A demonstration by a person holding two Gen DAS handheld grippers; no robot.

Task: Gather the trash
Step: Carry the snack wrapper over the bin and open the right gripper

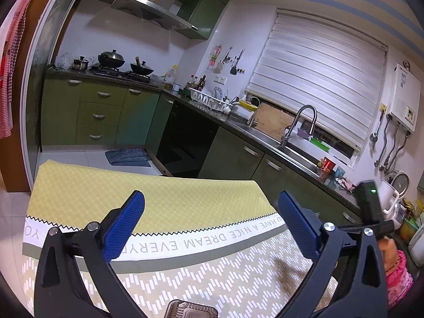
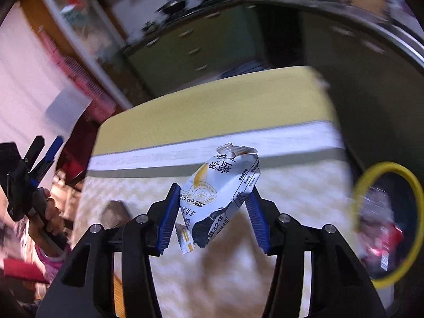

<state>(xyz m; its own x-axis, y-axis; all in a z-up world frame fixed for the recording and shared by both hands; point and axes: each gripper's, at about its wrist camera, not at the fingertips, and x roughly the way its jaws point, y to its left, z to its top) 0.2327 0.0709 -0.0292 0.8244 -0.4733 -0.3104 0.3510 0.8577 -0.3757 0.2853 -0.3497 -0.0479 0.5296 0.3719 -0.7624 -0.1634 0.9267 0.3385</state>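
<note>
Between the blue pads of the right gripper (image 2: 212,209) sits a crinkly white snack wrapper (image 2: 221,201), pinched across its middle with its torn top sticking up. It's clear of the tablecloth (image 2: 238,111), and the blurry background suggests it's mid-carry. Off to the right is a yellow-rimmed trash bin (image 2: 387,225) with some wrappers already inside, so that's probably where this one's headed. The left gripper (image 1: 210,224) hangs over the table with its jaws wide apart and nothing between them, likely just waiting its turn. Just below it, at the frame's edge, a dark plastic tray (image 1: 191,309) lies on the cloth, maybe the next bit of trash to grab.
</note>
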